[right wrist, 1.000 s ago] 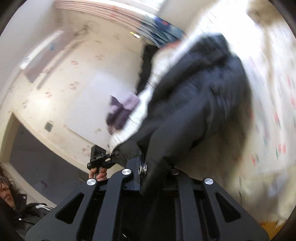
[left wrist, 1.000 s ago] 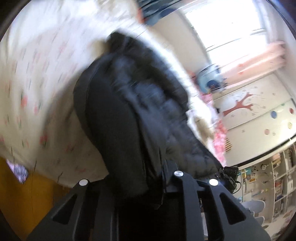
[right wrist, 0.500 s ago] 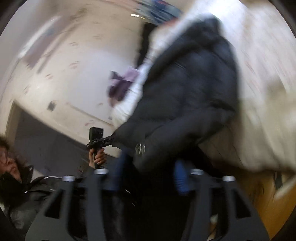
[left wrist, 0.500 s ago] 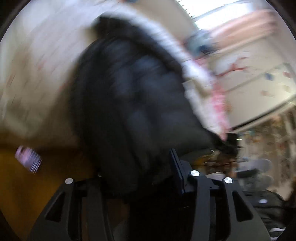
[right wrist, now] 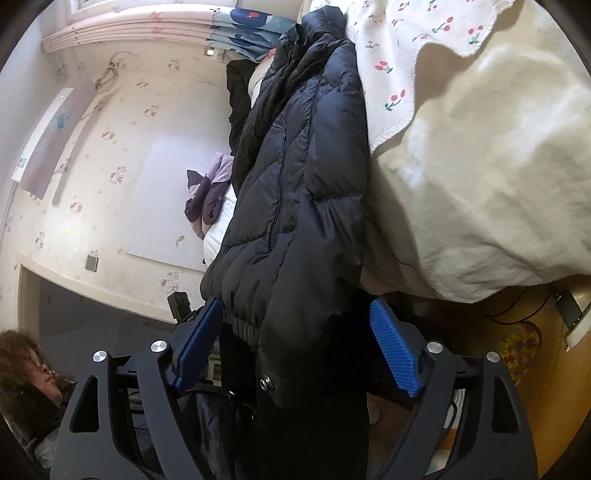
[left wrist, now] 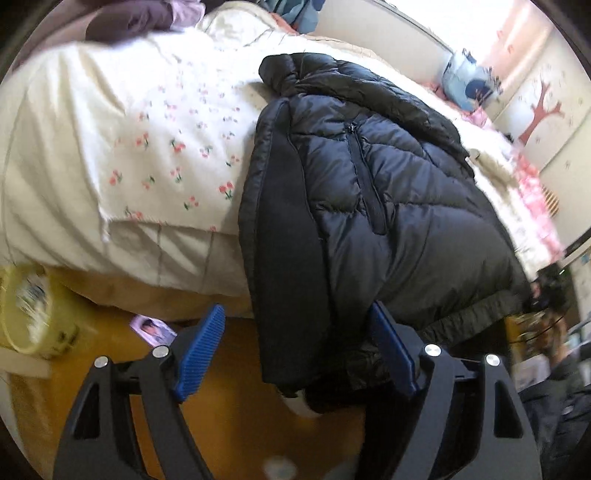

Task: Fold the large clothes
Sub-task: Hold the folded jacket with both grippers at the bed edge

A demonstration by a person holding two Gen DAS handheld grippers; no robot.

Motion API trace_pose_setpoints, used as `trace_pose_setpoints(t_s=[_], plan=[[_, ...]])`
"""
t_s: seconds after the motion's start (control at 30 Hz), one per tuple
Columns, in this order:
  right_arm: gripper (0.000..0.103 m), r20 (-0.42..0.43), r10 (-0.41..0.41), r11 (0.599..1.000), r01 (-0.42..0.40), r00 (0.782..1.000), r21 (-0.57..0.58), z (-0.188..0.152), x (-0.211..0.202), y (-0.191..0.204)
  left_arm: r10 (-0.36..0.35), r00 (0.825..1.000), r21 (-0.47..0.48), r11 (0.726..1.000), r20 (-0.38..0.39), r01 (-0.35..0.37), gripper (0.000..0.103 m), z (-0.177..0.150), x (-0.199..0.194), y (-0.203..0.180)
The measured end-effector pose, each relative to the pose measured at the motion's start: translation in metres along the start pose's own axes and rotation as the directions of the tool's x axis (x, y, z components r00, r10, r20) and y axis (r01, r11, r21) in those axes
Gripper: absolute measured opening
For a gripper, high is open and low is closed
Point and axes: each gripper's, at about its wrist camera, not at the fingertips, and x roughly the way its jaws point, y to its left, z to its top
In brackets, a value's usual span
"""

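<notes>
One black puffer jacket [left wrist: 388,206] hanging over bed [left wrist: 110,155] edge; left tongs [left wrist: 299,354] and right tongs [right wrist: 295,347] just been opening, both gaping, hem between pads, ungripped.

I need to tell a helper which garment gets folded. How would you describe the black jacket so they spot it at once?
Find the bed with the cream cherry-print quilt. Draped over its near edge lies the black jacket: a puffy, shiny, quilted coat with a zipped pocket, unlike the purple clothes at the far side.

The black puffer jacket [left wrist: 388,206] hides the floor behind its hem — the yellow basket [left wrist: 33,314] is blurred.
</notes>
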Motion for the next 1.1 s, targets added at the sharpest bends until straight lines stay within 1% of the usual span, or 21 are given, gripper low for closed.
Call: trace_pose_setpoints(t_s=[0.1,0.17,0.2,0.23,0.27,0.3,0.37,0.43,0.5,0.53,0.57,0.67,0.73,0.87,0.93,1.0,1.03,1.1], plan=[[0.082,-0.015,-0.010,1.000,0.010,1.000,0.002,0.000,0.009,0.000,0.069,0.998,0.062,0.996,0.011,-0.069,0.077,-0.001,0.004,-0.006],[0.083,-0.023,-0.012,1.000,0.012,1.000,0.003,0.000,0.013,0.002,0.091,0.996,0.098,0.991,0.019,-0.092,0.077,-0.001,0.005,-0.013],[0.083,-0.025,-0.012,1.000,0.013,1.000,0.003,0.000,0.014,0.003,0.070,0.997,0.105,0.992,0.020,-0.072,0.077,-0.001,0.005,-0.015],[0.084,-0.026,-0.014,1.000,0.014,1.000,0.002,-0.001,0.015,0.005,0.021,0.999,0.103,0.994,0.026,-0.024,0.077,-0.002,0.002,-0.014],[0.084,-0.027,-0.014,1.000,0.014,1.000,0.000,-0.001,0.013,0.004,-0.031,0.999,0.082,0.996,0.044,0.027,0.077,-0.001,-0.003,-0.009],[0.084,-0.026,-0.014,1.000,0.014,1.000,-0.001,-0.001,0.010,0.003,-0.039,0.998,0.065,0.997,0.055,0.035,0.077,-0.001,-0.004,-0.006],[0.085,-0.024,-0.015,1.000,0.015,1.000,0.001,-0.002,0.010,0.005,-0.003,0.998,0.045,0.999,0.069,0.000,0.078,0.000,-0.004,-0.004],[0.086,-0.023,-0.020,1.000,0.020,1.000,0.005,-0.003,0.010,0.005,0.053,0.996,0.060,0.997,0.068,-0.057,0.078,-0.001,-0.004,-0.007],[0.087,-0.020,-0.026,1.000,0.027,0.999,0.014,-0.004,0.011,0.004,0.125,0.989,0.103,0.986,0.076,-0.132,0.078,-0.002,-0.004,-0.012],[0.087,-0.019,-0.029,0.999,0.030,0.999,0.021,-0.004,0.011,0.002,0.144,0.986,0.119,0.981,0.080,-0.152,0.078,-0.001,-0.004,-0.015],[0.087,-0.017,-0.031,0.999,0.031,0.999,0.025,-0.005,0.011,0.001,0.172,0.981,0.147,0.972,0.087,-0.184,0.078,-0.002,-0.005,-0.020],[0.087,-0.014,-0.036,0.998,0.037,0.999,0.041,-0.006,0.012,-0.005,0.219,0.971,0.201,0.951,0.097,-0.235,0.078,-0.002,-0.004,-0.028],[0.087,-0.016,-0.036,0.998,0.036,0.999,0.045,-0.007,0.014,-0.006,0.256,0.961,0.249,0.929,0.102,-0.274,0.078,-0.003,-0.002,-0.036],[0.087,-0.020,-0.037,0.998,0.038,0.999,0.050,-0.008,0.016,-0.008,0.289,0.951,0.320,0.896,0.109,-0.309,0.079,-0.005,0.001,-0.047],[0.088,-0.019,-0.037,0.998,0.038,0.999,0.054,-0.009,0.017,-0.008,0.298,0.948,0.339,0.885,0.111,-0.318,0.079,-0.005,0.002,-0.050],[0.088,-0.021,-0.039,0.998,0.040,0.999,0.056,-0.008,0.016,-0.010,0.299,0.948,0.348,0.882,0.111,-0.318,0.079,-0.006,0.003,-0.052],[0.088,-0.021,-0.040,0.997,0.041,0.999,0.060,-0.008,0.016,-0.011,0.276,0.956,0.347,0.891,0.102,-0.294,0.079,-0.005,0.002,-0.050],[0.089,-0.020,-0.041,0.997,0.042,0.999,0.064,-0.008,0.015,-0.012,0.174,0.982,0.313,0.931,0.079,-0.190,0.079,-0.002,-0.004,-0.043]])
